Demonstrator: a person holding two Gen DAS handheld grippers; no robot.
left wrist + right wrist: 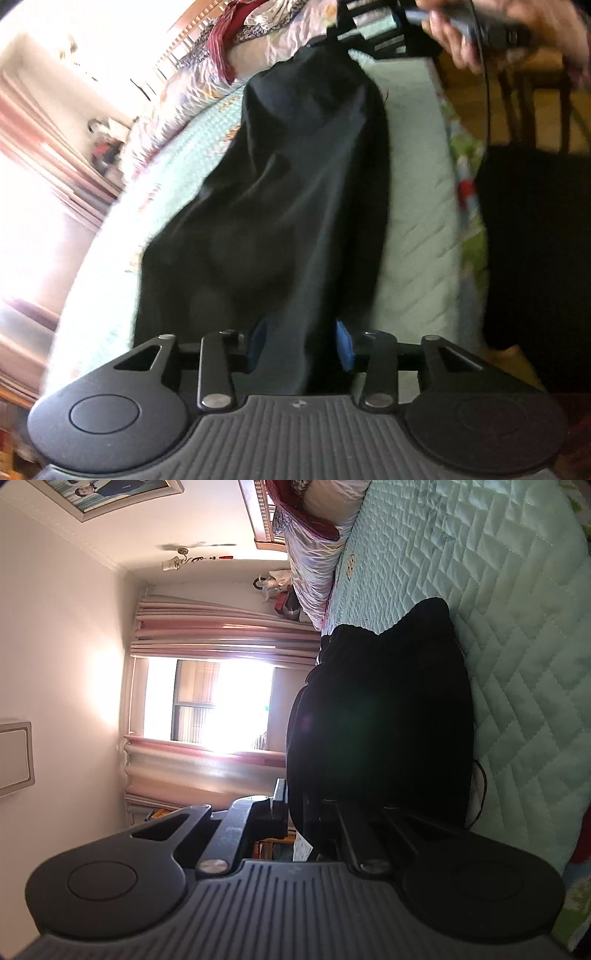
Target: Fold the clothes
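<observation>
The left tool (301, 345) clamps one end of the black garment (280, 192), blue pads pinching the cloth. The garment hangs stretched above the quilted bed (417, 206). The right tool (365, 27), held in a hand (517, 33), grips the far end. A fold seems under way; next calls for bringing both ends together evenly.

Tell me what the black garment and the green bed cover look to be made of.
Black garment: a thin, smooth woven or knit fabric, matte with a slight sheen; it hangs in soft, loose folds. The exact fibre cannot be told.
Green bed cover: padded quilted cloth, matte; stitched lines form raised, puffy panels across it.
</observation>
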